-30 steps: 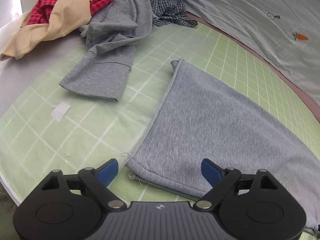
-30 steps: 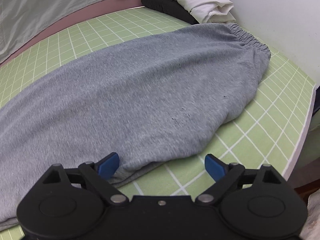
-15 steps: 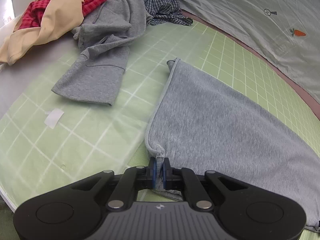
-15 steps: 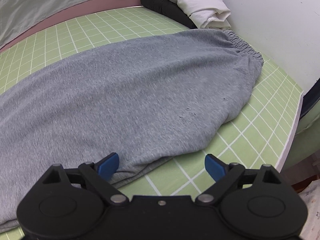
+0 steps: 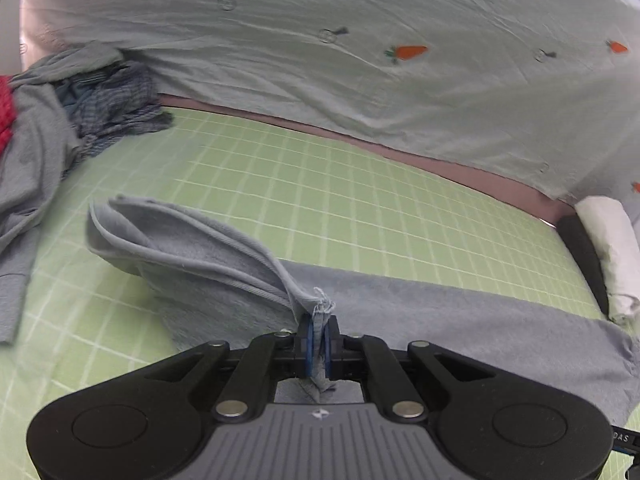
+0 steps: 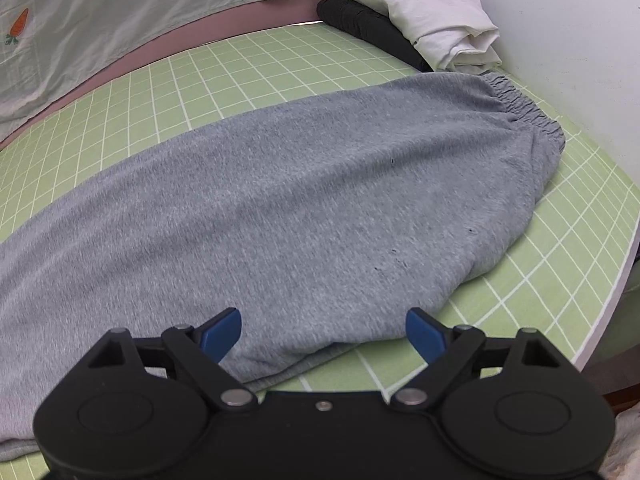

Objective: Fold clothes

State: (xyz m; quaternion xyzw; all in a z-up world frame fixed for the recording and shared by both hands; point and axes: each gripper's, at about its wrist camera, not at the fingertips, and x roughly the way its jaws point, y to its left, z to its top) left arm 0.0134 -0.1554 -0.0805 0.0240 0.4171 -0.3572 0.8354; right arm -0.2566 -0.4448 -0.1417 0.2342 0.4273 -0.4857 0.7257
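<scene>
Grey sweatpants (image 6: 320,208) lie folded lengthwise on the green grid mat (image 6: 280,60), elastic waistband (image 6: 524,108) at the far right. My left gripper (image 5: 319,346) is shut on the hem corner of the grey sweatpants (image 5: 460,320); the leg end (image 5: 180,240) is lifted off the mat and curls over. My right gripper (image 6: 322,330) is open, its blue pads (image 6: 222,326) on either side of the near edge of the sweatpants, close above the cloth.
A pile of unfolded clothes (image 5: 60,120) lies at the mat's left end: grey, checked and red. Folded white (image 6: 432,16) and black (image 6: 368,28) garments sit at the far right corner. A pale carrot-print sheet (image 5: 400,52) runs along the back. The mat's edge (image 6: 600,320) is at my right.
My left gripper shut on the hem corner, then lifted it and swung right, so the leg end rises off the mat. My right gripper stayed open, shifting slightly.
</scene>
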